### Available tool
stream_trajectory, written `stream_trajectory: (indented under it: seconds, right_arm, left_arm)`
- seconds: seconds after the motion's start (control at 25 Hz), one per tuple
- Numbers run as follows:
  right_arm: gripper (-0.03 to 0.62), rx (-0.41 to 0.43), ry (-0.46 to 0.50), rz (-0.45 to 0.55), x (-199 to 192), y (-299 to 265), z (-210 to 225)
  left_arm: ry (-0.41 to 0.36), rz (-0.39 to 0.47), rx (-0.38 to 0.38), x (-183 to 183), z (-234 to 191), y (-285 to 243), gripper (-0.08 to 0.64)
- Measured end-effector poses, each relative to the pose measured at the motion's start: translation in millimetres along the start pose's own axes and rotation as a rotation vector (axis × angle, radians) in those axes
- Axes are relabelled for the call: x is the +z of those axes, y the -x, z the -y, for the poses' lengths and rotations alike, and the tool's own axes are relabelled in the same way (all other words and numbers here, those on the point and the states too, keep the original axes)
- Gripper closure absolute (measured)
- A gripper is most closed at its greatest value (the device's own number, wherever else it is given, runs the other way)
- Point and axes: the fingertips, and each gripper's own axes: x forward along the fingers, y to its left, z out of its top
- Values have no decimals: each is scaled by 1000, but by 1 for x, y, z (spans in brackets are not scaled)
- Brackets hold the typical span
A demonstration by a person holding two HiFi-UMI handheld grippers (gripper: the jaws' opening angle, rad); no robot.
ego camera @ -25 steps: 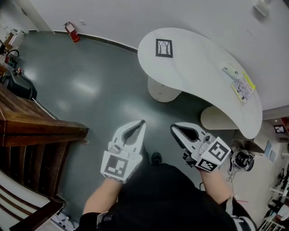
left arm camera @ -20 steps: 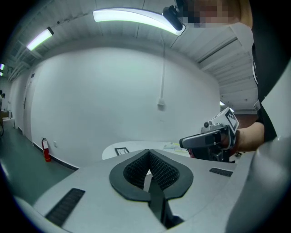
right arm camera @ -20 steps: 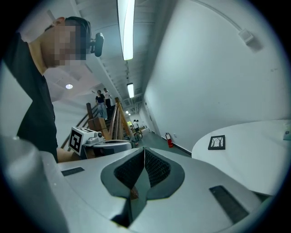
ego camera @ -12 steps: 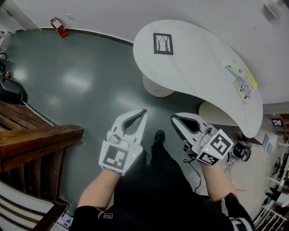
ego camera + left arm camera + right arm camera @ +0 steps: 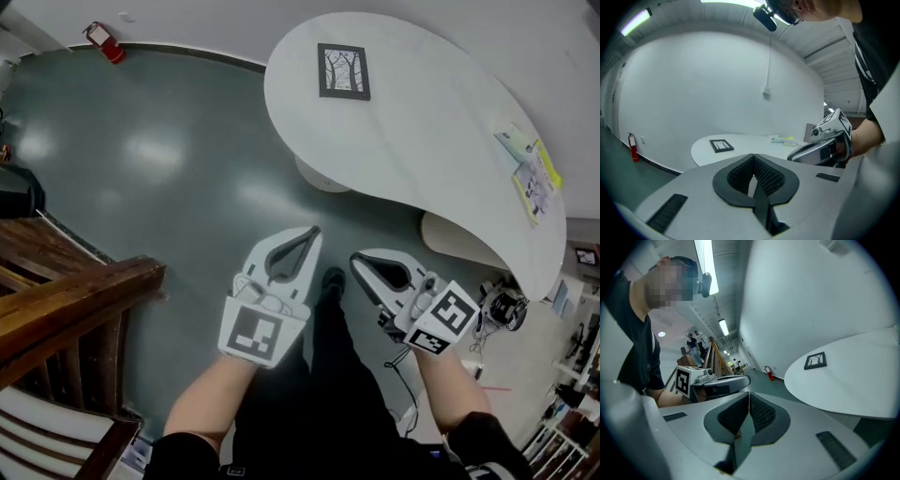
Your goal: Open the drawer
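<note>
I have both grippers out in front of me, side by side over the floor, each pointing just a little below level toward the table. The left gripper sits left of my shoe, marker cube facing up, bare forearm running back to the bottom edge of the head view. Its jaws are pressed right together, tips meeting, nothing between them. The right gripper is just beside it, apart from it, angled slightly inward. In its own view its jaws meet at the tips too, and they hold nothing. Ahead on the table lie a frame and, well apart from it, some papers. A wooden rail is at my left, an extinguisher by the far wall. The drawer: I cannot tell where it is from any view.
</note>
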Motion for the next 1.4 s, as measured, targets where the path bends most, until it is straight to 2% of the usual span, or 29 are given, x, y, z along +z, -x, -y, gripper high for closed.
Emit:
stream_trajectory:
  seconds: [0.16, 0.28, 0.4, 0.64, 0.84, 1.08, 1.4]
  right_arm:
    - [575, -10, -11, -4, -32, -11, 27]
    - [575, -31, -24, -3, -60, -18, 50]
    - [575, -52, -52, 0, -89, -24, 71]
    - [575, -62, -57, 11, -141, -44, 115]
    - [575, -81, -48, 10, -178, -62, 156]
    - [575, -95, -75, -3, -221, -76, 189]
    - [575, -75, -75, -61, -256, -78, 203]
  left_arm:
    - [44, -8, 16, -41, -13, -21, 549]
    - [51, -30, 0, -77, -17, -39, 549]
    - [35, -41, -25, -111, -19, -59, 549]
    - [-54, -77, -67, -184, -21, -99, 549]
    - [-20, -81, -32, -241, -35, -133, 549]
    - [64, -84, -10, -296, -52, -164, 549]
    - [50, -131, -42, -343, -50, -194, 548]
